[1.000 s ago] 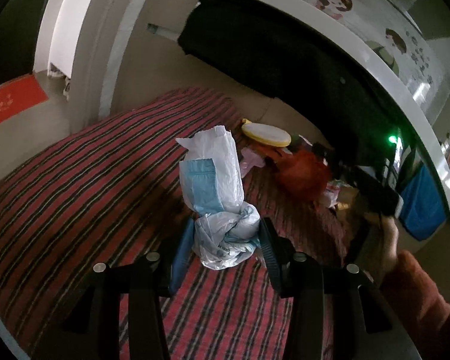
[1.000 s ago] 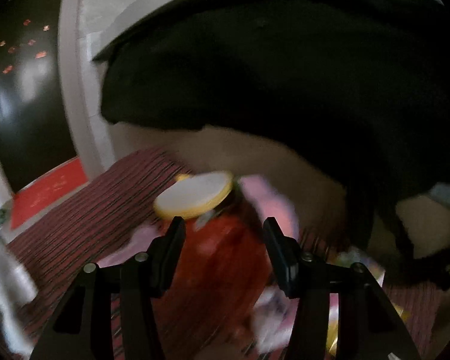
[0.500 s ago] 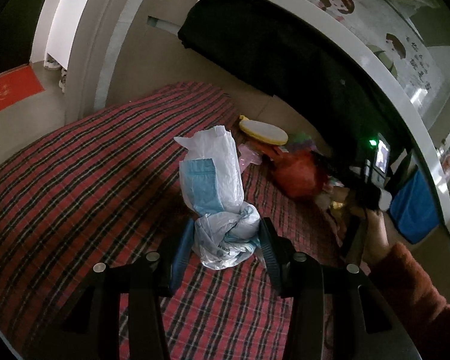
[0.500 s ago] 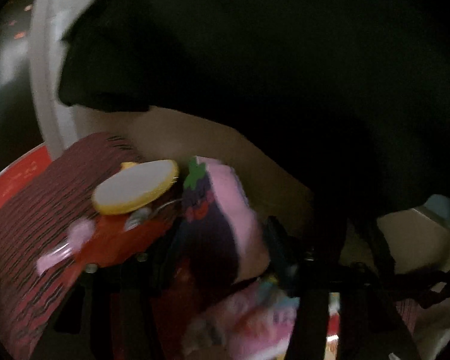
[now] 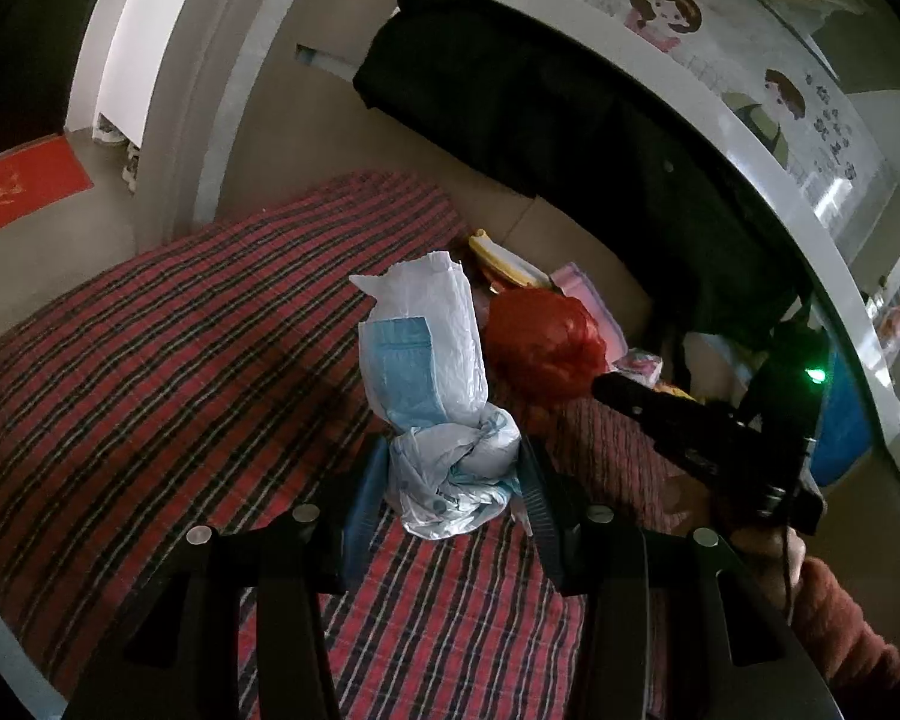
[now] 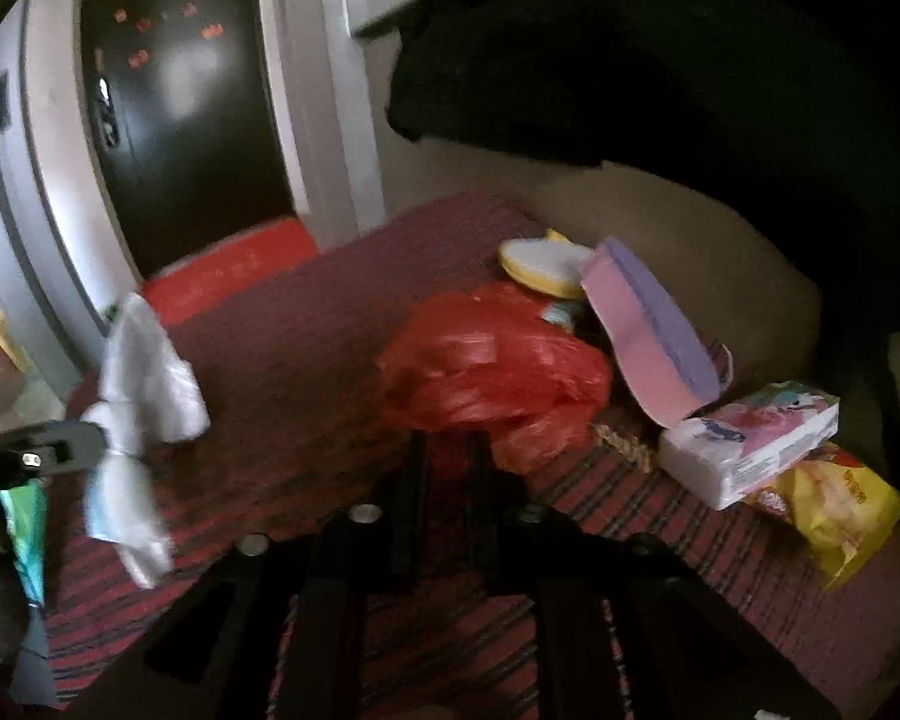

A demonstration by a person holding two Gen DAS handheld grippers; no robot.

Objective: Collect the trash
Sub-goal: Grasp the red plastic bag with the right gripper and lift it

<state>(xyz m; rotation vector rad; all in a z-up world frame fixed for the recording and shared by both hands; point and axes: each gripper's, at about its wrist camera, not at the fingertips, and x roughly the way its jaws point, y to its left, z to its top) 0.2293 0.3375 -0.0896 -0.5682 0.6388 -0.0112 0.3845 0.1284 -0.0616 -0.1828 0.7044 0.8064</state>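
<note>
A: Plaid cloth, red and dark [image 5: 168, 360], covers the bed. Item one: the white-and-blue plastic bag [image 5: 444, 420], crumpled, clenched at its knotted waist in the left tongs [image 5: 450, 480]. Its long axis stands upright; the loose top rises above the fingers.

B: And the right tongs [image 6: 447, 480]?

A: Fingers drawn close together, nearly parallel. Whether a fold of the red plastic bag [image 6: 498, 360] lies between them, I cannot tell; the tips are dark and blurred.

B: Where does the red bag lie from them?

A: Directly ahead, just past the tips, touching or almost so. A low heap, its long axis running left to right across the fingers. The right hand is clearly the nearer one; the left tongs are occupied and sit well off to the left.

B: Neighbours?

A: Item: pink-and-purple box [image 6: 648, 330], tilted, against the bag's far right side. Item: yellow-rimmed white lid [image 6: 540, 264], behind. Item: tissue pack [image 6: 750, 444] and yellow snack bag [image 6: 834, 510], to the right, apart from the red bag.

B: Room to move?

A: Open cloth on the near and left sides. The wall with a dark hanging garment [image 6: 660, 60] closes the far side. In my judgement, withdrawing toward the near-left is the clear path.
</note>
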